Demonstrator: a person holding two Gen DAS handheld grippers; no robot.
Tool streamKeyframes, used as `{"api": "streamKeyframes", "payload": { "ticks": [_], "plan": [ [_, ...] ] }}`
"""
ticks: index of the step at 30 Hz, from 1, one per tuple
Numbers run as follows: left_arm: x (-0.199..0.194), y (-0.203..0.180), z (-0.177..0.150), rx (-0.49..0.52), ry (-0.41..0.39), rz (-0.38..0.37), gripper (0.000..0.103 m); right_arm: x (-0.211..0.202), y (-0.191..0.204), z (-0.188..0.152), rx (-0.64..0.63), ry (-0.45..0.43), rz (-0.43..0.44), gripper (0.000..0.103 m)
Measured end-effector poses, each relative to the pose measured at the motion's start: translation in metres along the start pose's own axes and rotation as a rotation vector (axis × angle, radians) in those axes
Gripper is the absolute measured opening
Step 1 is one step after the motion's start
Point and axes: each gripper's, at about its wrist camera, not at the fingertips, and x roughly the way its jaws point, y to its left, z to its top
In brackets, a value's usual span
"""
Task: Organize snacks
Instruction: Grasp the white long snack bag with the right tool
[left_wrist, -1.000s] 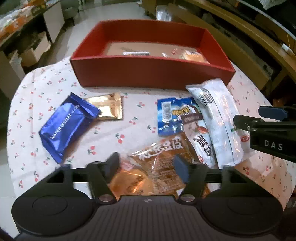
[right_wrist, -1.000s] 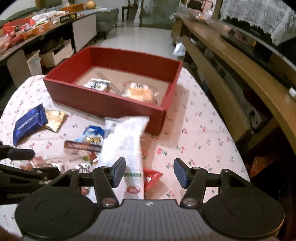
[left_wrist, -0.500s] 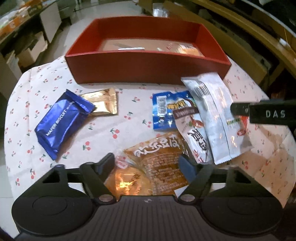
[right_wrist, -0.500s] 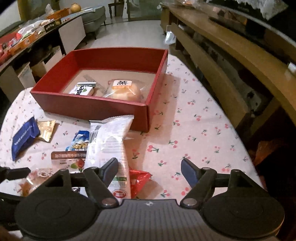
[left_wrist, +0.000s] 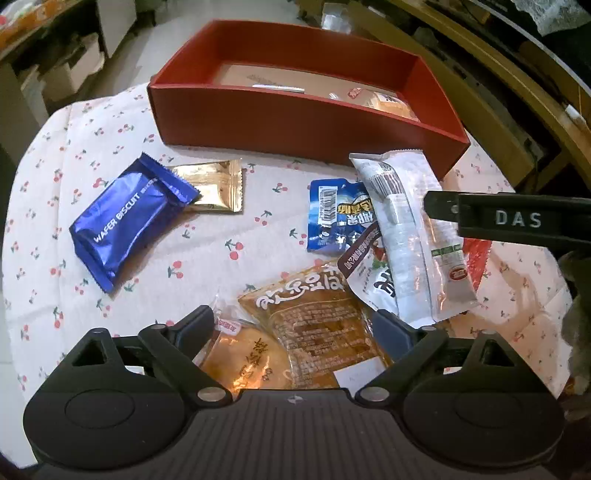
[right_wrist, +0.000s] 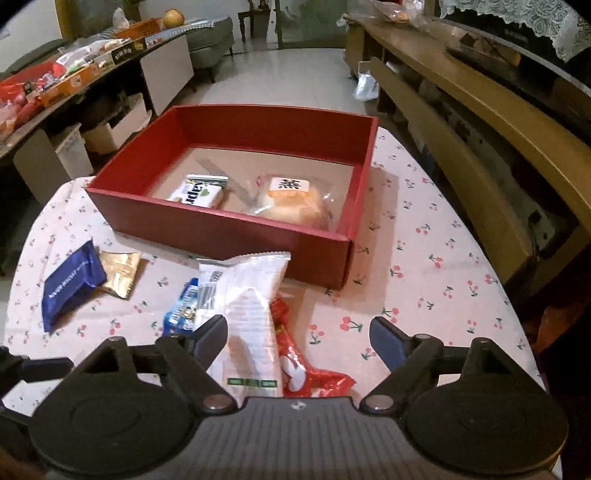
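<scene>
A big red cardboard box (right_wrist: 229, 236) with low walls sits at the top middle of the tabletop (right_wrist: 424, 266), which wears a white cloth with little cherries. Inside the box, a white and green snack bar (right_wrist: 199, 192) lies near the front wall, and a soft bun in a clear bag (right_wrist: 295, 206) lies beside it on the right. The back half of the box floor is bare.

In the left wrist view, a shiny blue wafer biscuit pack (left_wrist: 125, 221) lies at the left, with its corner over a small gold foil packet (left_wrist: 214, 184). Open cloth spreads between these and the pile at the right. There, a long white and clear wrapper (left_wrist: 410, 236) lies over a small blue pouch (left_wrist: 332, 218) and a brown and white packet (left_wrist: 365, 273). Its top end is just beside the box's front wall.

The left hand-held gripper (left_wrist: 291, 325) is at the bottom middle, its jaws opening wide over an orange-brown packet with white letters (left_wrist: 317, 325) and a round golden cake in a clear bag (left_wrist: 243, 362). It holds nothing.

The right hand-held gripper (right_wrist: 299, 339) is opening wide too. The long white wrapper and a red shiny wrapper (right_wrist: 306, 369) lie between its fingers, not pinched. Bare cloth stretches to the round table edge at the right.
</scene>
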Motion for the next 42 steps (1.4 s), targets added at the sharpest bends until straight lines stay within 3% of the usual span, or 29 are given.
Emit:
{"api": "streamKeyframes", "payload": {
  "ticks": [8, 9, 12, 16, 21, 23, 25, 30, 32, 35, 38, 42],
  "plan": [
    [-0.011, 0.01, -0.003, -0.051, -0.001, -0.003, 0.097, 0.019, 0.017, -0.004, -0.081, 0.009, -0.011, 0.102],
    [-0.011, 0.013, -0.003, -0.064, 0.004, -0.005, 0.097, 0.018, 0.016, -0.004, -0.074, 0.011, 0.004, 0.097],
    [-0.013, 0.022, -0.006, -0.11, 0.017, -0.019, 0.097, 0.011, 0.013, -0.005, -0.052, 0.016, 0.083, 0.063],
    [-0.021, 0.021, -0.01, -0.108, 0.004, -0.035, 0.097, 0.005, 0.018, -0.009, -0.094, 0.009, 0.076, 0.055],
    [-0.021, 0.022, -0.011, -0.102, 0.004, -0.024, 0.096, 0.003, 0.01, -0.009, -0.052, 0.04, 0.11, 0.056],
    [-0.019, 0.024, -0.011, -0.112, 0.01, -0.025, 0.096, 0.002, 0.003, -0.007, -0.019, 0.051, 0.132, 0.063],
    [-0.018, 0.025, -0.011, -0.118, 0.009, -0.029, 0.096, 0.003, -0.003, -0.005, 0.002, 0.062, 0.146, 0.084],
    [-0.015, 0.022, -0.01, -0.105, 0.016, -0.056, 0.096, 0.01, -0.004, 0.002, 0.016, 0.06, 0.127, 0.095],
    [-0.014, 0.021, -0.01, -0.099, 0.017, -0.059, 0.096, 0.017, 0.002, 0.004, 0.019, 0.081, 0.155, 0.095],
    [-0.014, 0.021, -0.009, -0.093, 0.017, -0.066, 0.097, 0.023, 0.019, 0.003, -0.044, 0.087, 0.145, 0.099],
    [-0.014, 0.018, -0.009, -0.081, 0.016, -0.066, 0.097, 0.036, 0.028, -0.002, -0.09, 0.111, 0.051, 0.093],
    [-0.014, 0.015, -0.01, -0.069, 0.019, -0.064, 0.097, 0.028, 0.02, -0.008, -0.075, 0.088, 0.067, 0.068]
  ]
}}
